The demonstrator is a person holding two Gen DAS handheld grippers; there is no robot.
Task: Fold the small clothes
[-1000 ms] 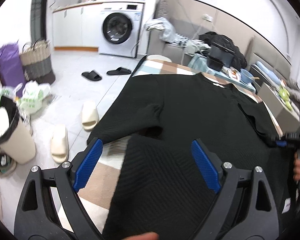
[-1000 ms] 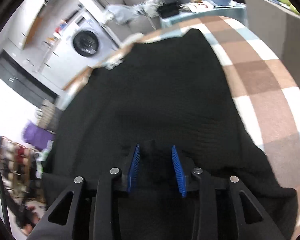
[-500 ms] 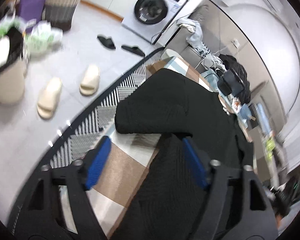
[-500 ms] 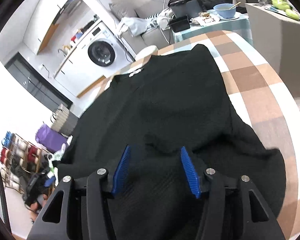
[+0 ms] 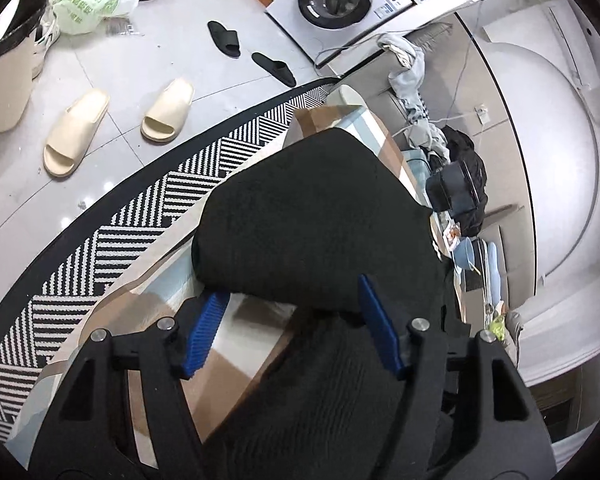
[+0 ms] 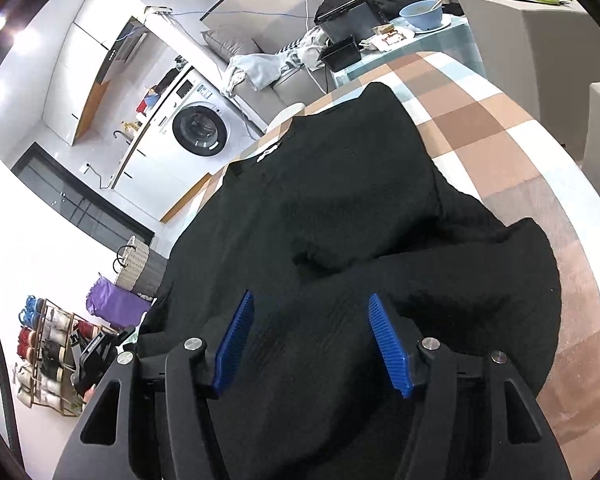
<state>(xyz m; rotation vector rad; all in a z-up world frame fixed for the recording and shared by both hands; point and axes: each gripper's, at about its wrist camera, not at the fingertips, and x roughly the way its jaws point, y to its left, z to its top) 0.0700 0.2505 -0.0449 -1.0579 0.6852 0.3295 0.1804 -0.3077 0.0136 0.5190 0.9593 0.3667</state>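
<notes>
A black knit sweater [image 6: 340, 208] lies spread on a table with a brown, white and pale-blue checked cloth [image 6: 500, 128]. Its near side is folded over the body. In the left wrist view the sweater [image 5: 312, 220] shows a rounded folded edge near the table's side. My left gripper [image 5: 292, 332] is open, just above the sweater's edge and the cloth [image 5: 240, 344]. My right gripper [image 6: 312, 344] is open, its blue pads [image 6: 388, 344] spread over the folded black fabric, holding nothing.
A black-and-white striped rug [image 5: 140, 216] lies beside the table. Beige slippers [image 5: 76, 132] and black slippers [image 5: 224, 38] lie on the tiled floor. A washing machine [image 6: 200, 128], a sofa with clothes [image 6: 260, 68] and a side table with a blue bowl [image 6: 420, 12] stand beyond.
My right gripper opened and let go of the sweater's fabric, leaving it folded over. My left gripper swung left and lower toward the sweater's edge at the table side.
</notes>
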